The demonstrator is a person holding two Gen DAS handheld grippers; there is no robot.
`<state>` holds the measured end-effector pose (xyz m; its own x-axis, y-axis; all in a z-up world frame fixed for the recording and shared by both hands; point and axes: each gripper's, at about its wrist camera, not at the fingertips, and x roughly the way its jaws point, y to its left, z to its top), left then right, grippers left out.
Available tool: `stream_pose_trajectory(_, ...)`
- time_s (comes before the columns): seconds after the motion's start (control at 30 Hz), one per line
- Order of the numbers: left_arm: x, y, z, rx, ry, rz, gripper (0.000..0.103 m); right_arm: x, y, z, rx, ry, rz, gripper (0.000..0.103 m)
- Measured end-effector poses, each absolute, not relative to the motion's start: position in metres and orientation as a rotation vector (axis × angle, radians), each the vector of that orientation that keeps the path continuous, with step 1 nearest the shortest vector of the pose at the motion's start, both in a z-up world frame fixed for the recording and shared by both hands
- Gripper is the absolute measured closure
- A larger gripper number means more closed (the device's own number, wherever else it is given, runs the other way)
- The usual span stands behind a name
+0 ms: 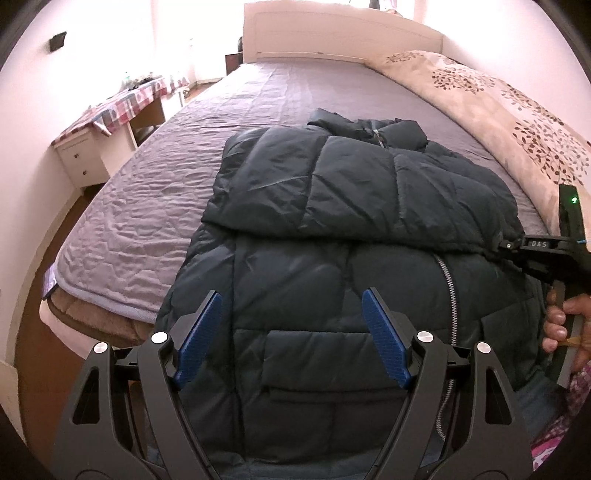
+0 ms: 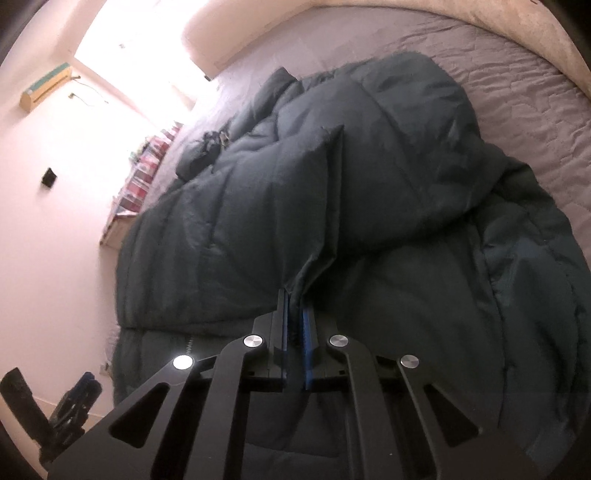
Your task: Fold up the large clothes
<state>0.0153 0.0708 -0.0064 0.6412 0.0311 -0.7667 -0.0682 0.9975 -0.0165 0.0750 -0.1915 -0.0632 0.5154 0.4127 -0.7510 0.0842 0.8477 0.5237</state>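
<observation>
Left tongs (image 1: pixel 291 317), spread wide and empty, held above dark puffer jacket (image 1: pixel 332 206).
Jacket laid partly folded on grey-quilted bed (image 1: pixel 147 206); its fabric edge pinched between nearly closed right tongs (image 2: pixel 295 314).

**Around the bed: furniture and walls**

The bed has a grey-purple quilted cover (image 1: pixel 155 206) and a pale headboard (image 1: pixel 332 33) at the far end. Along one side of the bed lies a beige blanket with a dark leaf pattern (image 1: pixel 517 122). Beside the bed stands a white desk with small drawers (image 1: pixel 81 158), and a red and blue checked cloth (image 1: pixel 136 103) covers its top. A dark switch plate (image 1: pixel 58 40) sits on the pink wall. An air conditioner (image 2: pixel 46 86) hangs high near the bright window (image 2: pixel 140 48). The floor is brown (image 1: pixel 44 332).
</observation>
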Motion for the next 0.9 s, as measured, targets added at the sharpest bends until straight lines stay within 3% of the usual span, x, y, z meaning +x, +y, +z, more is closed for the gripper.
stream_pose_trajectory(0.13,0.014,0.079,-0.004,-0.058,0.861,0.074,0.026,0.076,-0.191,-0.067,0.528,1.026,0.199,0.093)
stream_pose_trajectory(0.37,0.005,0.102,0.006,-0.05,0.843,0.132,0.026,0.07,-0.191,-0.058,0.473,1.036,0.21,0.067)
stream_pose_trajectory(0.6,-0.011,0.133,0.006,-0.081,0.87,0.19,0.026,0.054,-0.182,-0.044,0.352,1.013,0.198,0.051)
stream_pose_trajectory(0.9,-0.042,0.155,-0.009,-0.107,0.967,0.185,0.026,0.016,-0.19,-0.035,0.275,0.99,0.204,0.048)
